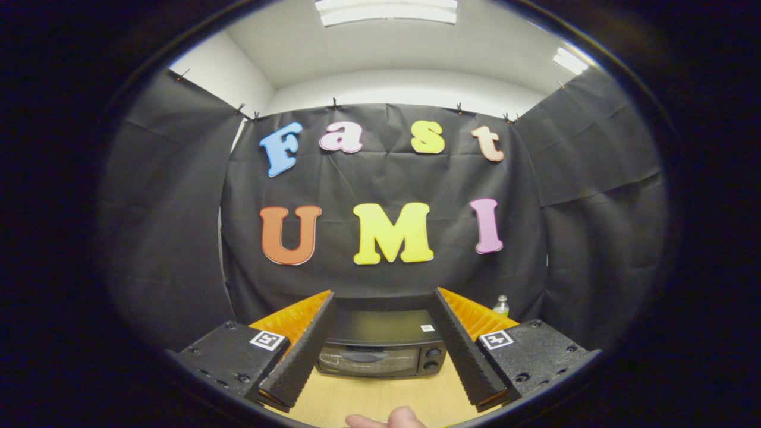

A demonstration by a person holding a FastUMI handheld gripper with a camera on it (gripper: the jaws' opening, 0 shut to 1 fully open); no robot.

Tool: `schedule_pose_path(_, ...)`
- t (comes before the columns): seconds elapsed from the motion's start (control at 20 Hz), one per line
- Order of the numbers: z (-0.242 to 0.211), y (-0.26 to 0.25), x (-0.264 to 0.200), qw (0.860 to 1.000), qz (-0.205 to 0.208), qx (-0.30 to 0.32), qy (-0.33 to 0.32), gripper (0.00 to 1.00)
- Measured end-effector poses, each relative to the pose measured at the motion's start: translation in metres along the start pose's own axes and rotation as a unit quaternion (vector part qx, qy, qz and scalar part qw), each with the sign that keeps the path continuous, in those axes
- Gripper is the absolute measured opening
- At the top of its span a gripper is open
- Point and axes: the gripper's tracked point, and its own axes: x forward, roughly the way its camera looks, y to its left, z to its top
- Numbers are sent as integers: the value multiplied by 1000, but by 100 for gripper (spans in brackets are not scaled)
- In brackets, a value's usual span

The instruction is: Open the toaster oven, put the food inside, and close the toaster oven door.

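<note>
A black toaster oven (380,351) stands on the wooden table (380,398), beyond my fingers and framed between them. Its glass door is shut, with the handle across the top of the door and two knobs (433,358) on its right side. My gripper (383,300) is held well back from the oven, above the table, open wide with nothing between its fingers. A pale rounded piece of food (386,419) lies on the table just below and between the fingers; only its top edge shows.
A small clear bottle with a green label (502,306) stands behind the oven to its right, against the black cloth wall. The cloth closes in the booth at the back and on both sides.
</note>
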Motion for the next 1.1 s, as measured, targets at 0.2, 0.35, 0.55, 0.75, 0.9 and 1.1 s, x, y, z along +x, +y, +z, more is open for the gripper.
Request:
schedule_pose_path(0.2, -53, 21, 72, 998, 49, 23, 28, 100)
schedule_pose_path(0.35, -104, 15, 116, 997, 32, 12, 64, 100)
schedule_pose_path(0.55, -161, 19, 156, 995, 19, -12, 93, 100)
schedule_pose_path(0.75, -214, 18, 176, 992, 7, -44, 115, 100)
schedule_pose_path(0.9, -241, 16, 178, 990, 3, -33, 137, 100)
schedule_pose_path(1.1, -247, 13, 167, 991, -8, -56, 120, 100)
